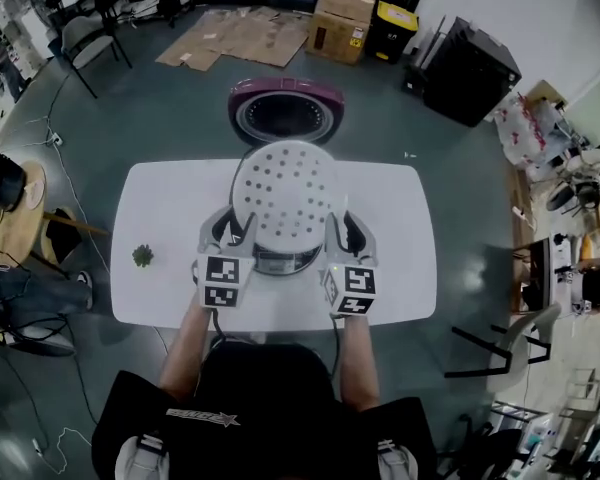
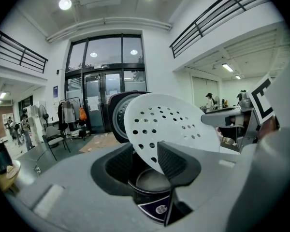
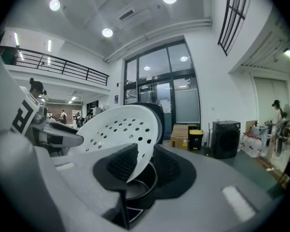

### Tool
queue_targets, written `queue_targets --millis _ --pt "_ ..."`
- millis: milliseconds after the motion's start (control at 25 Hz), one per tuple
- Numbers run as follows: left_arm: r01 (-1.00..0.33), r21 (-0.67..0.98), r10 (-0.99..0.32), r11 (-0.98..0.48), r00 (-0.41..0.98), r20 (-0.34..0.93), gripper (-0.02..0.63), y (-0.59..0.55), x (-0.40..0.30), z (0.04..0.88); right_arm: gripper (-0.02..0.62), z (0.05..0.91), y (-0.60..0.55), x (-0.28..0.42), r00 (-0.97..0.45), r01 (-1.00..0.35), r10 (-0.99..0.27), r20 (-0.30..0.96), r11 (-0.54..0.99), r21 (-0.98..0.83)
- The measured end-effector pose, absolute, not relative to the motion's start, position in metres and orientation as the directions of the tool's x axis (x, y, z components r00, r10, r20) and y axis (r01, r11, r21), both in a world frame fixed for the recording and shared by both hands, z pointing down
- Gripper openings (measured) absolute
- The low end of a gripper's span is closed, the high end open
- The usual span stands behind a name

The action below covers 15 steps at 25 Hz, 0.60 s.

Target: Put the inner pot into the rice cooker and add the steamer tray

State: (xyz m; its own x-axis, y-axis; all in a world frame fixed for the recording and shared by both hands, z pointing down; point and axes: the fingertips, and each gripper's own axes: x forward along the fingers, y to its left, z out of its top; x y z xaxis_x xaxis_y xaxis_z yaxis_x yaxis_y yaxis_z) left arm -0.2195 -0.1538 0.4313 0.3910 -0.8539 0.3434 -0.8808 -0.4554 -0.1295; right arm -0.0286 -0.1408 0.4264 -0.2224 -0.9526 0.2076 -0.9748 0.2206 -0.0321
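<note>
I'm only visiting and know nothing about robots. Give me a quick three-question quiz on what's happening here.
1. True or false: the white steamer tray lies flat on the table.
2. What grips the tray? A) only the left hand-held gripper B) only the right hand-held gripper C) both
3. What colour is the small thing lying on the table's left part?

Key: 1 false, it is held up, tilted. 2 C. 3 green.
</note>
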Motion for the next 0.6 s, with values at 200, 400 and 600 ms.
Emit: queue_targets --millis 200,400,600 --pt "-0.878 -0.118 -0.839 -0.463 0.392 0.376 0.167 -0.175 -0.234 0.447 0.106 0.443 -0.161 -0.042 -0.216 -0.976 -0.944 0.251 0.215 -0.032" --pt "-0.873 -0.094 -0.816 -0.479 0.403 0.415 0.169 -0.189 -0.239 0.47 0.107 0.464 -0.174 -0.048 -0.199 -0.979 -0.933 0.301 0.199 -0.03" --pt "-0.865 -0.071 -0.781 -0.497 0.41 0.471 0.172 -0.203 -0.238 0.496 0.109 0.489 -0.187 -0.047 -0.188 -0.981 -0.909 0.373 0.189 -0.033"
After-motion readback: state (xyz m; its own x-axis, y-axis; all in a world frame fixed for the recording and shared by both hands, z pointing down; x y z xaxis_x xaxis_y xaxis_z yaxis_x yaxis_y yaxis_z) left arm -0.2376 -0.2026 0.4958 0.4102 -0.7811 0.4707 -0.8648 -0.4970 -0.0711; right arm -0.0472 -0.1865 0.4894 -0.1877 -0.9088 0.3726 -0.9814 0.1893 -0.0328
